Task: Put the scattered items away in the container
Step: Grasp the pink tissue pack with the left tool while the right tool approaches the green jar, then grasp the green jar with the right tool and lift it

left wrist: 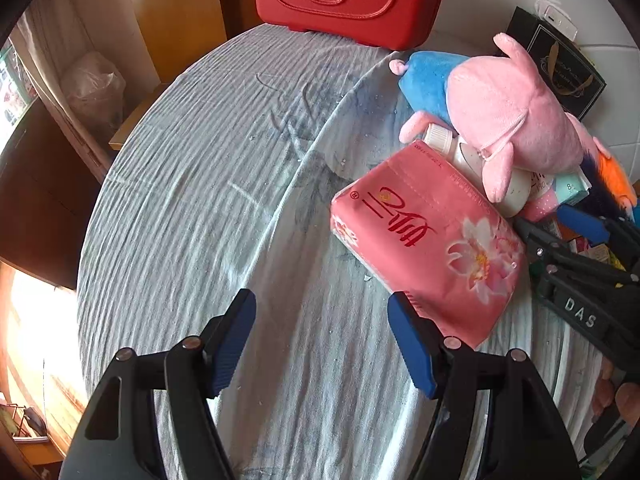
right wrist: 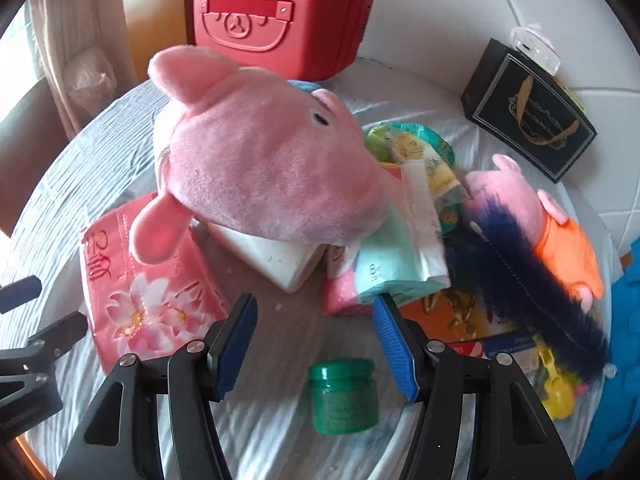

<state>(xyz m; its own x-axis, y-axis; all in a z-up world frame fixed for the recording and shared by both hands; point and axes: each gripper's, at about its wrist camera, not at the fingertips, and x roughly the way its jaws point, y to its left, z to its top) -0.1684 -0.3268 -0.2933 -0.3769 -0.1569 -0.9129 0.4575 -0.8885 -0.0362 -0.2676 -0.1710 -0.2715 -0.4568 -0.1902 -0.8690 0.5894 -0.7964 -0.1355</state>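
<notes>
The red bear-face case (left wrist: pixel 352 0) (right wrist: pixel 276 20) stands shut at the back of the cloth-covered table (left wrist: pixel 224 184). My left gripper (left wrist: pixel 322 302) is open over bare cloth, its right pad beside a corner of the pink tissue pack (left wrist: pixel 432 240). My right gripper (right wrist: pixel 315 304) is open; a green jar (right wrist: pixel 342 394) stands between its fingers, untouched by the pads. A big pink pig plush (right wrist: pixel 264 168) lies on a white bottle (left wrist: pixel 460 148) and on the tissue pack (right wrist: pixel 140 280). Ahead of the right gripper are a teal pack (right wrist: pixel 396 268) and a dark blue furry item (right wrist: pixel 532 280).
A small pig plush in orange (right wrist: pixel 552 220), a black gift bag (right wrist: pixel 528 112), snack packets (right wrist: pixel 424 152) and a yellow toy (right wrist: pixel 560 392) crowd the right side. Blue fabric (right wrist: pixel 624 340) is at the right edge. The table drops off on the left, towards wooden furniture (left wrist: pixel 48 200).
</notes>
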